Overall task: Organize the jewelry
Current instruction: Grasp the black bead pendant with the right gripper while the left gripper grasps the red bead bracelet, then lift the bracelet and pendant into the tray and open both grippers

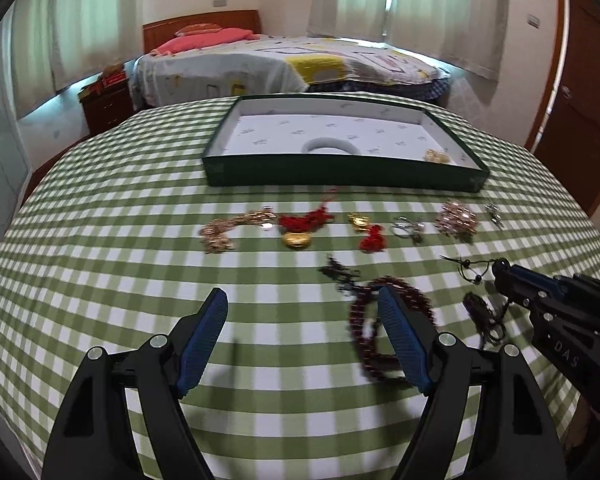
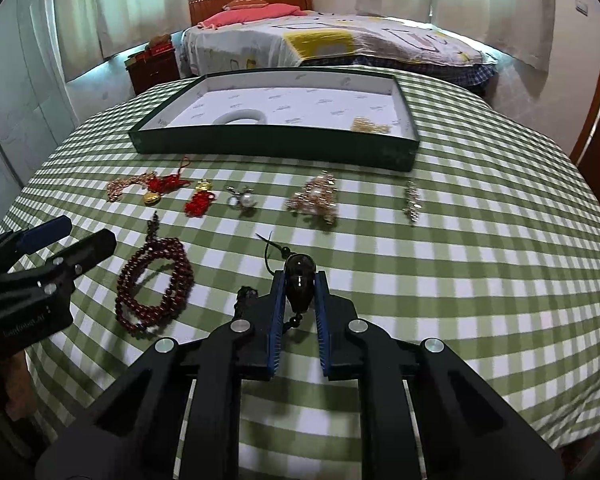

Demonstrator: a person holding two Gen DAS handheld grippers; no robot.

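The right claw (image 2: pixel 300 280) is clamped on a dark bead pendant (image 2: pixel 299 276) just above the checked surface (image 2: pixel 460 280), and white letters "DAS" show on its body. The left claw (image 1: pixel 302 308) gapes wide, holding nothing, beside the dark red bead strand (image 2: pixel 156 280). The green tray (image 2: pixel 276 140) at the far side holds a white bangle (image 2: pixel 242 117) and a gold piece (image 2: pixel 370 125).

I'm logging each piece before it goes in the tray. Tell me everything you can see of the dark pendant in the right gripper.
The dark pendant is a glossy, near-black oval bead, like polished stone or glass. A thin black cord with small beads runs from both ends. The right gripper has its jaws shut on its sides, above the checked tablecloth.
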